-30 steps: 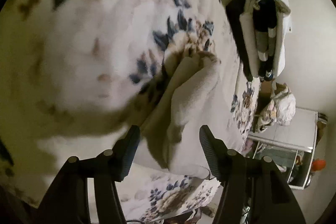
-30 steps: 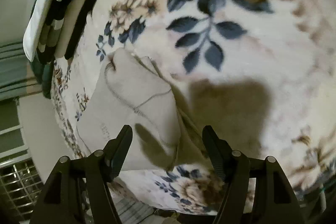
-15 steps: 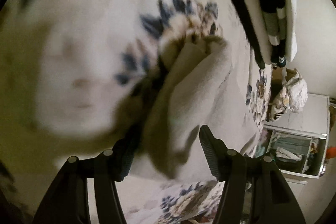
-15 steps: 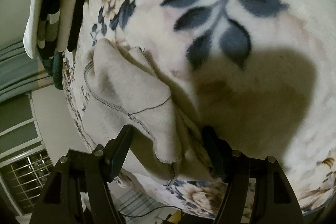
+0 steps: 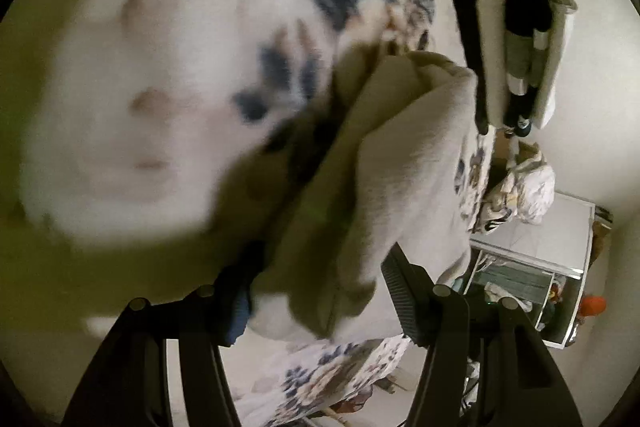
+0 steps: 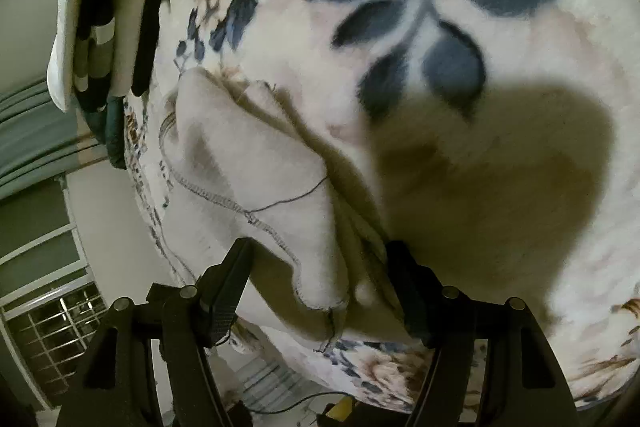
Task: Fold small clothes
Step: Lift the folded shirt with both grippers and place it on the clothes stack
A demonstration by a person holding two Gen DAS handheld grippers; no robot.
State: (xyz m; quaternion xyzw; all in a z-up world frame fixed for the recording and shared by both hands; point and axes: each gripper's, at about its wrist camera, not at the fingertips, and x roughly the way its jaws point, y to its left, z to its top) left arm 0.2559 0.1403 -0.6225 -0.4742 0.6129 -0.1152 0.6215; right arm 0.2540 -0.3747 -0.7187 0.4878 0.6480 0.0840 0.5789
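Observation:
A small cream fleece garment [image 5: 400, 167] lies crumpled on a floral blanket [image 5: 160, 67]. My left gripper [image 5: 320, 299] is open, its fingers on either side of the garment's near folded edge. In the right wrist view the same garment [image 6: 248, 171] shows an inside-out seam with dark stitching. My right gripper [image 6: 320, 291] is open, with the garment's near corner between its fingers. Neither gripper has closed on the cloth.
A row of folded dark and white clothes [image 5: 516, 39] lies at the blanket's far edge, also in the right wrist view [image 6: 104, 15]. A white cabinet [image 5: 540, 267] and a bundle of cloth [image 5: 520, 187] stand beyond the bed. A window grille [image 6: 52, 319] is at lower left.
Both grippers have moved in closer to the cream garment, so its near edge now lies between each pair of open fingers. The garment looks more bunched up.

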